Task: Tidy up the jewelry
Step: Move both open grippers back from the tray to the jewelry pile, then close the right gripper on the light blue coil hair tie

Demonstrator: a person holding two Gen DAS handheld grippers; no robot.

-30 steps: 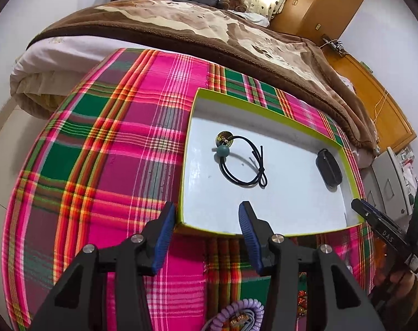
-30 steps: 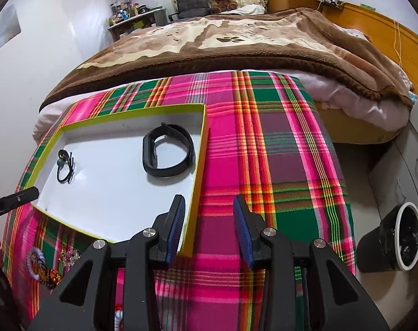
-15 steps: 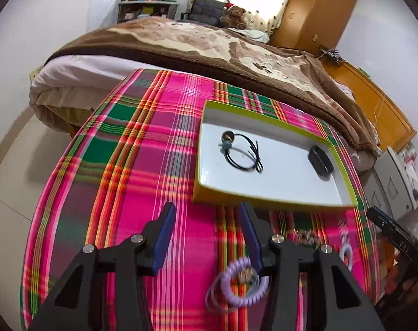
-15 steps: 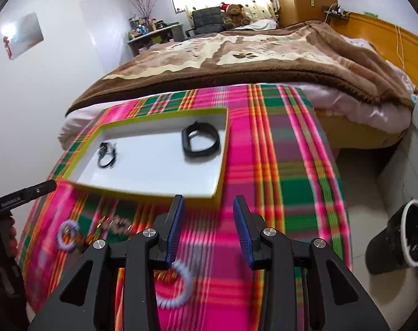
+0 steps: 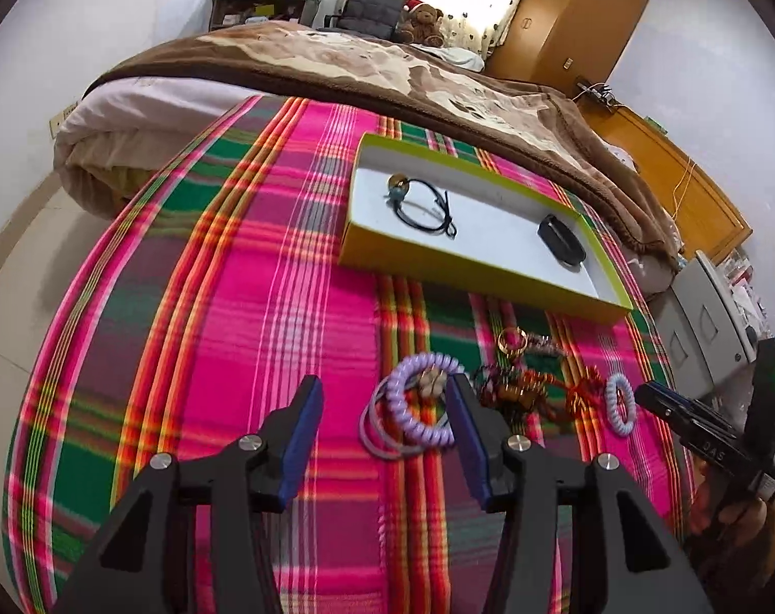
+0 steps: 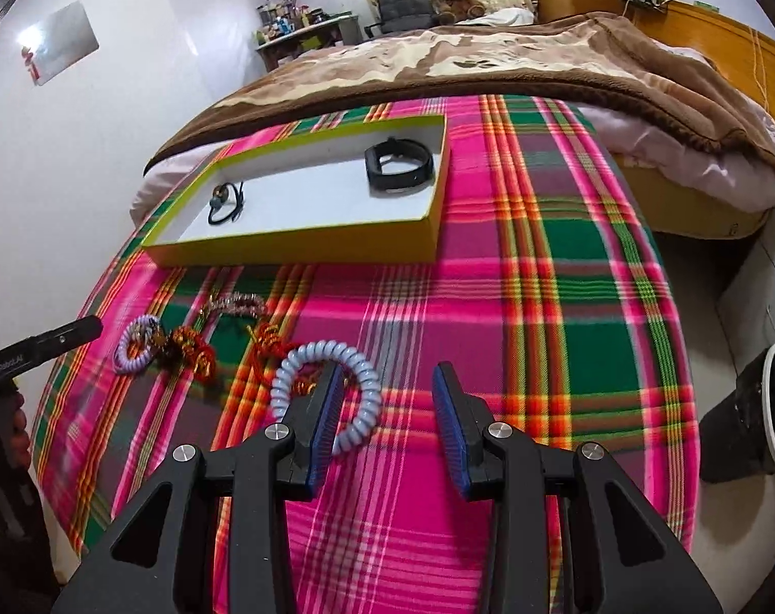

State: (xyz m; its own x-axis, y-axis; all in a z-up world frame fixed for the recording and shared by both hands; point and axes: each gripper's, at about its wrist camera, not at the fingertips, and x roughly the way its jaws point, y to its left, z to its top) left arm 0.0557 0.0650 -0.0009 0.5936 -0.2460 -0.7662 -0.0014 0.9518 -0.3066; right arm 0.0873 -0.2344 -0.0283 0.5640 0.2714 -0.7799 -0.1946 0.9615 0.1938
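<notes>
A shallow yellow-green tray (image 5: 469,261) (image 6: 305,248) lies on the plaid cloth, holding a black cord bracelet (image 5: 422,204) (image 6: 227,204) and a black wristband (image 5: 561,240) (image 6: 399,166). Loose jewelry sits in front of it: a purple coil bracelet (image 5: 418,409) (image 6: 136,343), red-gold pieces (image 5: 525,389) (image 6: 193,350), a gold ring (image 5: 512,341) and a pale blue coil bracelet (image 5: 619,404) (image 6: 326,394). My left gripper (image 5: 385,399) hovers with its jaws opening and nothing pinched between them; the purple coil lies beyond its right finger. My right gripper (image 6: 390,384) is open, its left finger overlapping the blue coil.
The table wears a pink, green and red plaid cloth (image 5: 208,307) and stands against a bed with a brown blanket (image 6: 490,61). A black bin (image 6: 761,409) stands on the floor at the right, a grey cabinet (image 5: 710,307) beside it. A hand (image 5: 730,506) holds the other gripper.
Both grippers have drawn back from the tray toward the table's near edge. The loose jewelry in front of the tray has come into view. The left jaws stand slightly wider.
</notes>
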